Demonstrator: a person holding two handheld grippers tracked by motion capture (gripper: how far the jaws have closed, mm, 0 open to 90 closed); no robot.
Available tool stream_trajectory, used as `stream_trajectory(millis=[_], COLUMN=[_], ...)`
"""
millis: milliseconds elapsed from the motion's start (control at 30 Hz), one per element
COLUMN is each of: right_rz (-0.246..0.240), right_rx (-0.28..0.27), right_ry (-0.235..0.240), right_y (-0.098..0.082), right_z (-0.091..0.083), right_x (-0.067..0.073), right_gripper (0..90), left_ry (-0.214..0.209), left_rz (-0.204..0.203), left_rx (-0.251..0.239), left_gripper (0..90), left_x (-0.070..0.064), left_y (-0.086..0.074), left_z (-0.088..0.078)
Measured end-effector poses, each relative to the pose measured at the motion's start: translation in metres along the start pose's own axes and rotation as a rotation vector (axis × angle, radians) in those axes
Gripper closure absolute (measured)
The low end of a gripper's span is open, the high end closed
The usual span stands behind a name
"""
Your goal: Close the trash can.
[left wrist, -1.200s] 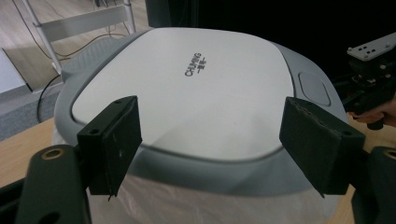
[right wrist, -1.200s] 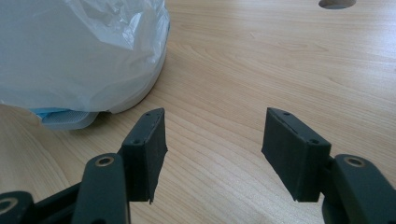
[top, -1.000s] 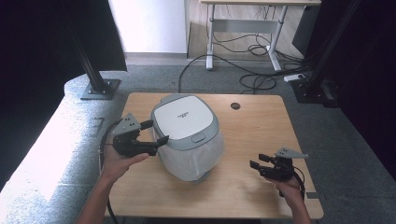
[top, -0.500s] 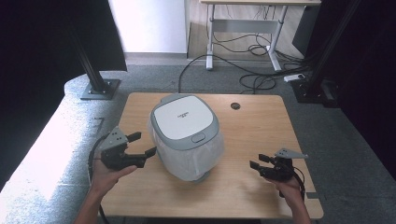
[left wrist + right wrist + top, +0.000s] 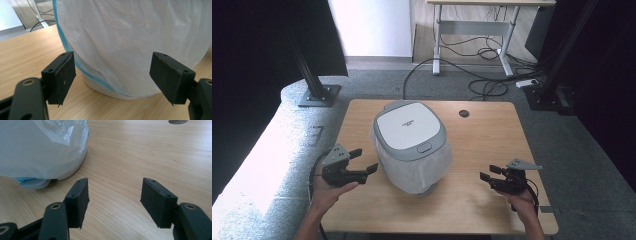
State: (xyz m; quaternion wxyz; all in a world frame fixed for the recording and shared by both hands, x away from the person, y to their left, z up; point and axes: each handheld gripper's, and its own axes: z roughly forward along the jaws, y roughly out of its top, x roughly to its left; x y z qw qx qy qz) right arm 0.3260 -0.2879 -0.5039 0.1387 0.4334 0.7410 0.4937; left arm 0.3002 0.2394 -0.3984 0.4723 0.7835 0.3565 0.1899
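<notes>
Since the earlier frame, we are pulling our left tool [image 5: 360, 161] back from the bin toward the tabletop's [image 5: 492, 135] left edge.
We are holding both tools wide open and empty; the white lidded bin [image 5: 411, 145], wrapped in a plastic bag [image 5: 130, 42], is standing mid-tabletop, with our right tool [image 5: 488, 173] sitting well apart to its right.

One wooden table [image 5: 492, 135] sat in front, and on it stood one white appliance with a grey-rimmed lid [image 5: 408, 130], one plastic bag [image 5: 412, 170] wrapped round its body. Two grippers were counted: the left gripper [image 5: 364, 161] and the right gripper [image 5: 488, 173], each with two black jaws. One round cable hole [image 5: 464, 114] marked the tabletop. Beyond stood one desk [image 5: 472, 20] and two black stands [image 5: 312, 85].
</notes>
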Motion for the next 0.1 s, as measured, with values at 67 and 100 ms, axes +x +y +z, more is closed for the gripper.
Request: stream_trajectory(millis=[67, 100], right_rz=[0.001, 0.001], right_rx=[-0.002, -0.003], right_ry=[-0.001, -0.001], right_y=[0.0004, 0.0004], right_z=[-0.0006, -0.0007], right_x=[-0.0001, -0.0003], right_gripper=[38.5, 38.5], left_ry=[0.001, 0.001], left_rz=[-0.002, -0.002], left_rx=[0.001, 0.001], left_gripper=[21.0, 20.9], left_x=[0.0003, 0.0003], left_y=[-0.0014, -0.0014], left_z=[0.0013, 0.0013])
